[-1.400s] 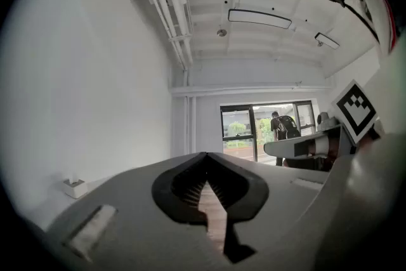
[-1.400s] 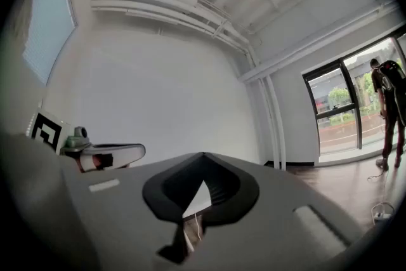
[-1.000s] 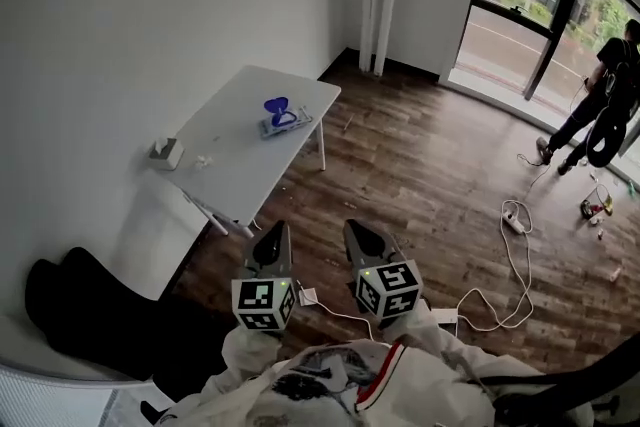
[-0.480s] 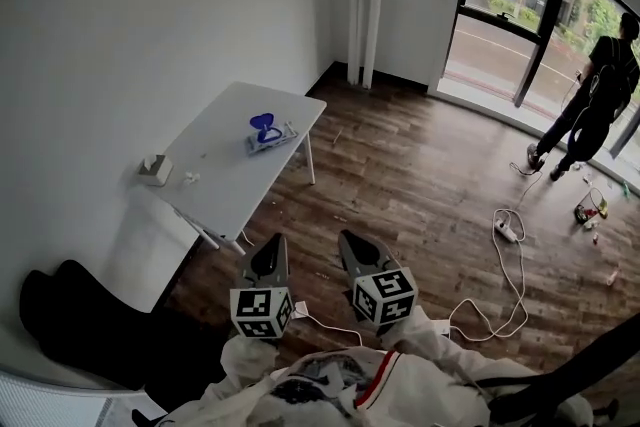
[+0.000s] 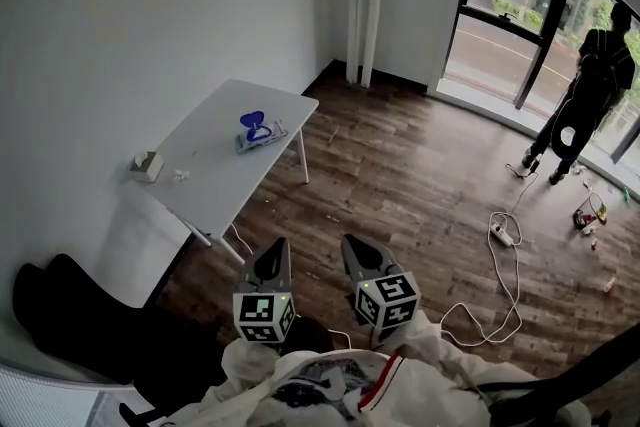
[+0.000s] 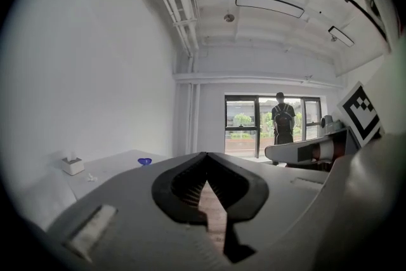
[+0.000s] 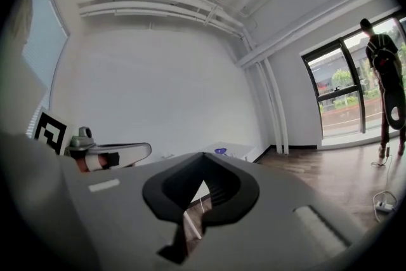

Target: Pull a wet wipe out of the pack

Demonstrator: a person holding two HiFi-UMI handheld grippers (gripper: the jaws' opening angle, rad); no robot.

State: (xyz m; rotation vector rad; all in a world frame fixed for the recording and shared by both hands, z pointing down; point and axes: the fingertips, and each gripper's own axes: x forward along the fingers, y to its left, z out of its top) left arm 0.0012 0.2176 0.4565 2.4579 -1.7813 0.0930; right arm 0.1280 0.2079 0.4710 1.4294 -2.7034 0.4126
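Comparing the head view with a second ago, I note the white rectangular surface [image 5: 215,155] has drifted toward nine o'clock in frame. The flat wet wipe pack with its blue lid flipped up [image 5: 258,132] has drifted with it. Both grippers stay low at six o'clock.

Left gripper [image 5: 278,245]: jaws together, nothing between them. Right gripper [image 5: 350,243]: jaws together, likewise empty.

The pack lies on the surface toward its far end, at eleven o'clock from the grippers and well apart from both. A small white tissue box [image 5: 146,166] sits near the surface's nine o'clock edge.

Assessment: approach stage only. No contact is made, and a gripper's jaws must part before any wipe can be pinched.
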